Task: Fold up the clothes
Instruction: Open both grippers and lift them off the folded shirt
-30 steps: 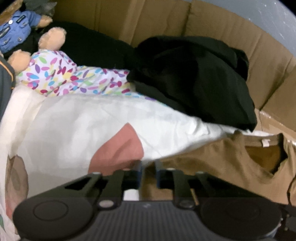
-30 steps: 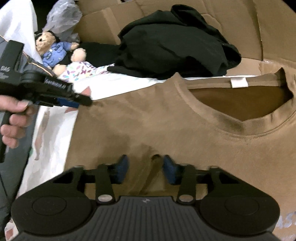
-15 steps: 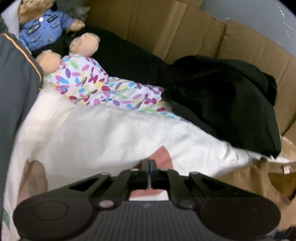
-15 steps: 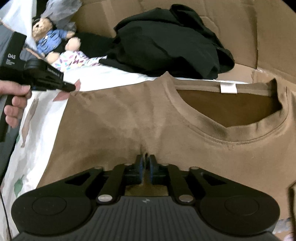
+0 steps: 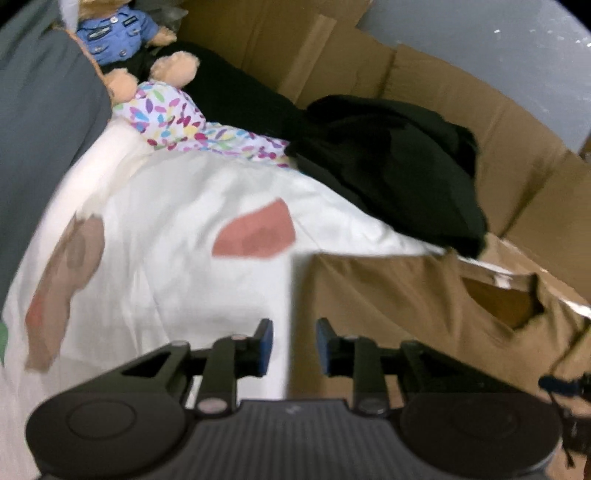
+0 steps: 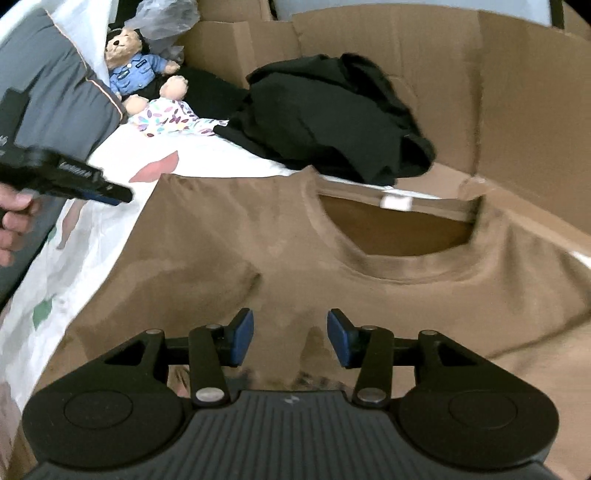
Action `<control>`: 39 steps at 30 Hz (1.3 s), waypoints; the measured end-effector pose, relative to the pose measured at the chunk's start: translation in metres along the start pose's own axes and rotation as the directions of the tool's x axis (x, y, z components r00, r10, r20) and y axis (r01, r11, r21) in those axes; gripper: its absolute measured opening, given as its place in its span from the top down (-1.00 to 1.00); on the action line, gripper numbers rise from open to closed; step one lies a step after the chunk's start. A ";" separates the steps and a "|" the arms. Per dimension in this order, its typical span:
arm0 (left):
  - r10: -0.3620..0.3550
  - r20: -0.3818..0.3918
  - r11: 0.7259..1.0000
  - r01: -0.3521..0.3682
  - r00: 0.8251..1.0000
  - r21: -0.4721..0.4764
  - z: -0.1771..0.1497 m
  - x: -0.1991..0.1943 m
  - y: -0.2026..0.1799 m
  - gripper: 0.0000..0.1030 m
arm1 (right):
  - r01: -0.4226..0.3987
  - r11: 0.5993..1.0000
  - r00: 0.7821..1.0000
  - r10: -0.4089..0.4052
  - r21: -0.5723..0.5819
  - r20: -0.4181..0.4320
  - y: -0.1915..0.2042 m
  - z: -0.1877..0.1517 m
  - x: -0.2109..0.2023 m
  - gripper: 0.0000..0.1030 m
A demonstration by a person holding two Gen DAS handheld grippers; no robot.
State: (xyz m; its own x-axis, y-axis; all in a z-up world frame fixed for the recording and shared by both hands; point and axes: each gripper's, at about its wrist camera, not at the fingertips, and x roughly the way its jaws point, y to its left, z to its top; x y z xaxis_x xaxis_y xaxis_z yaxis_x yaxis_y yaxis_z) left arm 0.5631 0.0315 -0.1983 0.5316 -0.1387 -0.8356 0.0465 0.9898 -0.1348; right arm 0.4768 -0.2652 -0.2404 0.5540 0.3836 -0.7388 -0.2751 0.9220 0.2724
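The brown short-sleeved T-shirt (image 6: 258,258) ran off the right and bottom edges of the right wrist view, its lower part hidden behind the black body of the right gripper (image 6: 290,334), and in the left wrist view its collar was smeared by motion blur. The white bedsheet with pink and brown patches (image 5: 177,236) was blurred toward its left edge and cut off there, while the plush bear in a blue uniform shirt (image 5: 118,29) lost its head to the top edge of that view. The person's left hand (image 6: 13,218) showed only as a few fingers at the left edge of the right wrist view, and the print on the left gripper (image 6: 114,194) it held was too small to read.
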 end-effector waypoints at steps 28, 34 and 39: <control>-0.023 -0.111 0.999 0.027 0.994 0.036 -0.136 -0.022 -0.021 0.11 | 0.320 0.938 0.929 -0.338 -0.135 -0.149 -0.107 -0.113 -0.114 0.04; -0.018 -0.098 0.999 0.022 0.995 0.037 -0.133 -0.054 -0.014 0.03 | 0.315 0.944 0.927 -0.328 -0.096 -0.183 -0.092 -0.119 -0.133 0.01; -0.034 -0.052 0.999 0.035 0.998 0.028 -0.105 -0.109 -0.004 -0.04 | 0.298 0.950 0.936 -0.310 -0.091 -0.169 -0.075 -0.104 -0.185 -0.20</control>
State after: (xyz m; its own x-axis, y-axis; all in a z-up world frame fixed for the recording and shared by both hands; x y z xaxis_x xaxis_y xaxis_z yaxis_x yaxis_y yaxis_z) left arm 0.4168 0.0395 -0.1628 0.4851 -0.1737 -0.8570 0.0886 0.9848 -0.1494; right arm 0.3129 -0.4111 -0.1881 0.4707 0.0644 -0.8799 -0.1674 0.9857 -0.0174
